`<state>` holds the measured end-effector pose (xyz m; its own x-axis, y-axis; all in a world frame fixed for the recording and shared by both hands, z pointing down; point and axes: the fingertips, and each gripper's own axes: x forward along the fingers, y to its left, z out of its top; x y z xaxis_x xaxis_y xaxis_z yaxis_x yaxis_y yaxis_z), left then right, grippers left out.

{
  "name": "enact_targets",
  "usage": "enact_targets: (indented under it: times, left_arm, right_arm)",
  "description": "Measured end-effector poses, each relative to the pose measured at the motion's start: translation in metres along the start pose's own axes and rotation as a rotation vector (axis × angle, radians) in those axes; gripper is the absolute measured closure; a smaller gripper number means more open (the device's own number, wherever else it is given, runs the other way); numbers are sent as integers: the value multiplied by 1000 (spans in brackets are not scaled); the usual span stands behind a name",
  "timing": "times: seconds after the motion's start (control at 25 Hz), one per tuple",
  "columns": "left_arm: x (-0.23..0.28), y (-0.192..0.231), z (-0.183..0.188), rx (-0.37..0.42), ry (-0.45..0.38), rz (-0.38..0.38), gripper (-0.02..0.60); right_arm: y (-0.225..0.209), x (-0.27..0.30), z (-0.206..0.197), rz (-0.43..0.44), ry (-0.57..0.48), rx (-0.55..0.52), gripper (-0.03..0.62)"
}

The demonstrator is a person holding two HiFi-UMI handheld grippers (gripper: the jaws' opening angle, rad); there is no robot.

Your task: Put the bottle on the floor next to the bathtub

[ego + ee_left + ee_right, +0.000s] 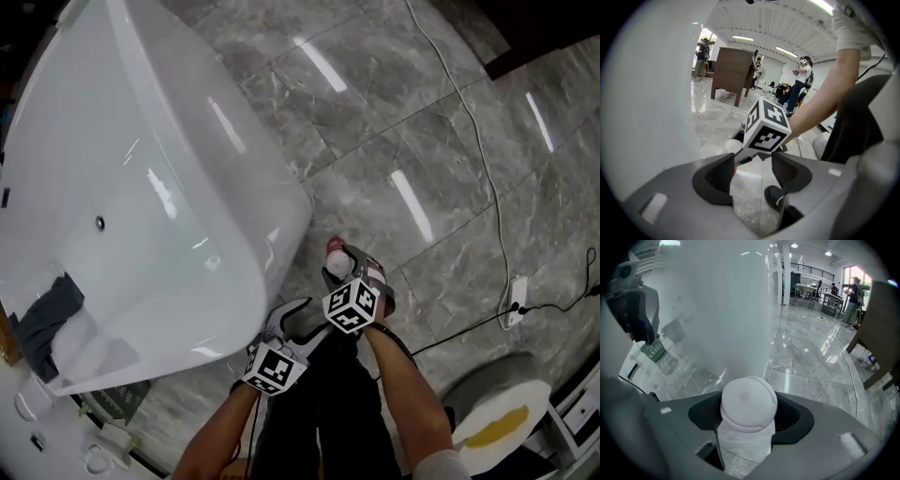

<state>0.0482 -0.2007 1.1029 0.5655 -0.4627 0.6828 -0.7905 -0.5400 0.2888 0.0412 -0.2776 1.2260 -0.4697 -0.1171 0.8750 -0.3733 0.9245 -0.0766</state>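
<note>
A clear bottle with a pale pink cap [749, 401] stands upright between the jaws of my right gripper [749, 417], whose pads press on its neck from both sides. In the head view the bottle [335, 249] and right gripper [341, 267] are low over the grey marble floor, just right of the white bathtub [187, 187]. Whether the bottle's base touches the floor is hidden. The bathtub's outer wall [726, 310] fills the right gripper view. My left gripper [289, 317] hangs behind and to the left, open and empty [752, 176], facing the right gripper's marker cube [766, 126].
A white cable [487, 187] runs over the floor to a socket block [515, 300] at the right. A round white object with a yellow patch [502, 422] is at the lower right. A dark cloth [47, 314] lies in the tub. A wooden desk [733, 70] and people stand far off.
</note>
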Motion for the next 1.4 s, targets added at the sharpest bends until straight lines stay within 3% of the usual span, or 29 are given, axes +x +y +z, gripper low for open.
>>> enact_targets:
  times: [0.24,0.44,0.72,1.0,1.32,1.4]
  left_arm:
    - [4,23,3,12,-57,4,281]
    - [4,21,-7,1,-44,4,281]
    - [-12,9,7,25,-53,-13,281]
    - [-46,-7,32,19,-65,2,281]
    - [-110,-50,54,104,43,-28,279]
    - [-124,-62,69,139,51,-38,279]
  right_arm:
    - [-5,23,-8,-22,17,6,306]
    - [-1,29,-9,-28,16,13,306]
    - [2,2,11,-37,-17,63,304]
    - [4,-77,25,-94,-69,121,304]
    - [42,-207,31,-118,-57,238,304]
    - [47,-240,36,-118,-78,310,304]
